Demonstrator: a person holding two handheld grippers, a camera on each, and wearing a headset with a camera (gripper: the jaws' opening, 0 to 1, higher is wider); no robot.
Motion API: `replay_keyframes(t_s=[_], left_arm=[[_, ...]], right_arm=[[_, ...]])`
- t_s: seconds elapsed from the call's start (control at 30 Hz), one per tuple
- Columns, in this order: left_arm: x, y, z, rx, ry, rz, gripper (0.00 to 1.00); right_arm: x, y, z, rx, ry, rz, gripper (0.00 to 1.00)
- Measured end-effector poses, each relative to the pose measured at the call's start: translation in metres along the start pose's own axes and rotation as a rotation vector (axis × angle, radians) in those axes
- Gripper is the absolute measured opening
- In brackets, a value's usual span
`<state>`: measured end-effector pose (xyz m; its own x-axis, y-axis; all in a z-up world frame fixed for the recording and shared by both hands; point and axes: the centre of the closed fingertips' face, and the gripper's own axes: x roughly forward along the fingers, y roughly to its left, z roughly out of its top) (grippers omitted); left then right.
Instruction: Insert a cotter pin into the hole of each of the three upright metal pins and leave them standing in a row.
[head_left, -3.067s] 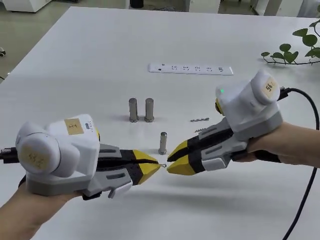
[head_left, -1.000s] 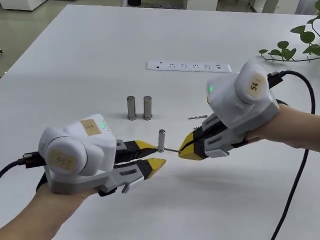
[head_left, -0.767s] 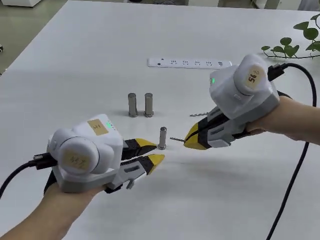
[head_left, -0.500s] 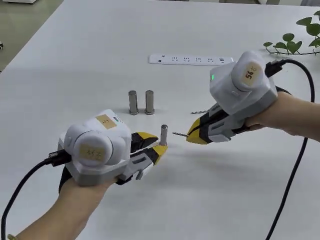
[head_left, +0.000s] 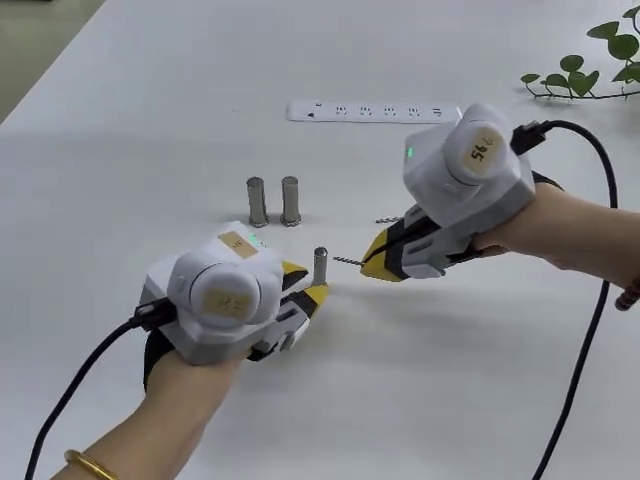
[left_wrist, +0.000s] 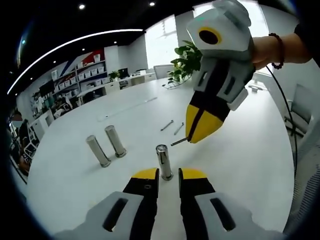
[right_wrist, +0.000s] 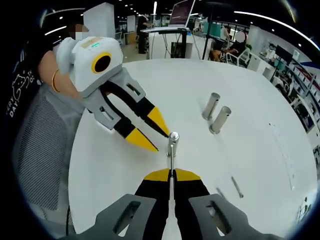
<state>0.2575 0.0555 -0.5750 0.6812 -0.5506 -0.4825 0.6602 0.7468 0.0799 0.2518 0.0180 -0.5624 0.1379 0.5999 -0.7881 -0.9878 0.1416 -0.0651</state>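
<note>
Beyond, power strip (head_left: 375, 111), possibly 2 cotter pins (left_wrist: 167, 125)

The table (head_left: 150, 120) carries three upright metal pins (head_left: 290, 201), a power strip (head_left: 375, 111) and loose cotter pins (left_wrist: 167, 125).

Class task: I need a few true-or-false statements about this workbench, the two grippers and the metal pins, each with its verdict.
1. The right gripper has its jaws shut on a thin metal cotter pin. True.
2. The three grey cylindrical metal pins stand in one row. False: two stand side by side at the back; the near pin stands apart, by the grippers.
3. The cotter pin passes through the near pin's hole. False: its tip lies short of that pin.
4. A white power strip lies beyond the pins. True.
5. The left gripper holds a cotter pin too. False: its jaws stand open by the near pin.
</note>
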Motion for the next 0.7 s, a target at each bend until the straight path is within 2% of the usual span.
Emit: replay_keyframes(t_s=[0.13, 0.33, 0.5, 0.7], left_arm=[[0.008, 0.003, -0.001, -0.046, 0.003, -0.002, 0.13], [0.015, 0.005, -0.003, -0.059, 0.011, 0.005, 0.12], [0.019, 0.004, -0.004, -0.039, 0.024, 0.008, 0.1], [0.022, 0.005, -0.005, -0.042, 0.03, 0.006, 0.07]], right_arm=[[0.002, -0.002, 0.0, 0.005, -0.002, 0.003, 0.0], [0.005, -0.003, -0.001, 0.0, 0.0, 0.011, 0.0], [0.006, -0.002, 0.002, -0.007, -0.002, 0.017, 0.0], [0.007, -0.004, 0.005, -0.011, -0.009, 0.018, 0.0]])
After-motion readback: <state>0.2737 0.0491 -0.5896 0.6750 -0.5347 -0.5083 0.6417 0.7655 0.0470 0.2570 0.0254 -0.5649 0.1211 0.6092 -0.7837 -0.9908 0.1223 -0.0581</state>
